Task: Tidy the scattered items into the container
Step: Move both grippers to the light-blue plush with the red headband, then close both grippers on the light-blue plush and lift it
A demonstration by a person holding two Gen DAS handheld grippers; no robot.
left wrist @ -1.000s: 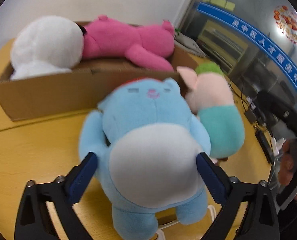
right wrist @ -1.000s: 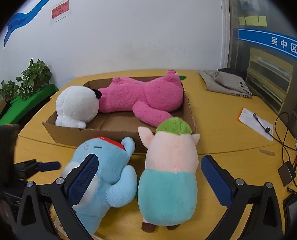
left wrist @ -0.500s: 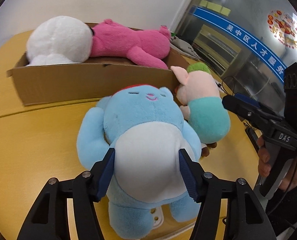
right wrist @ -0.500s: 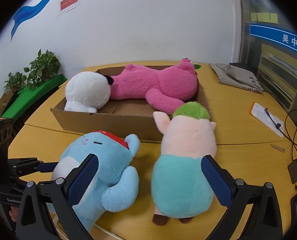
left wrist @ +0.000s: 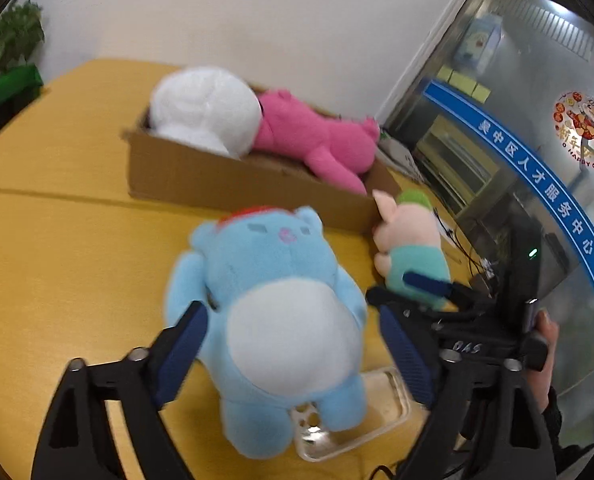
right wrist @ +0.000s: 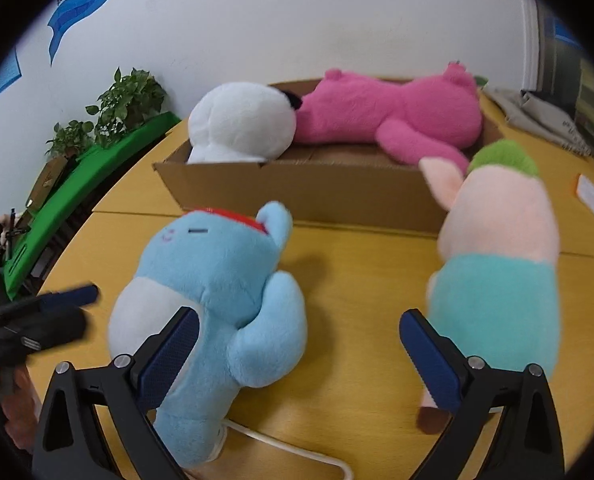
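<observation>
Tongs on the left stand spread around blue plush.

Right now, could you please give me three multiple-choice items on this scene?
1. Where is the white plush? A in the cardboard box; B on the table; C in the tongs.
2. How many plush toys are outside the box? A one; B two; C three.
3. The right tongs are: A shut on the box; B shut on a toy; C open.
Key: 1 A, it sits inside the walls. 2 B, the blue plush and the pig plush. 3 C, jaws wide apart, gripping nothing.
</observation>
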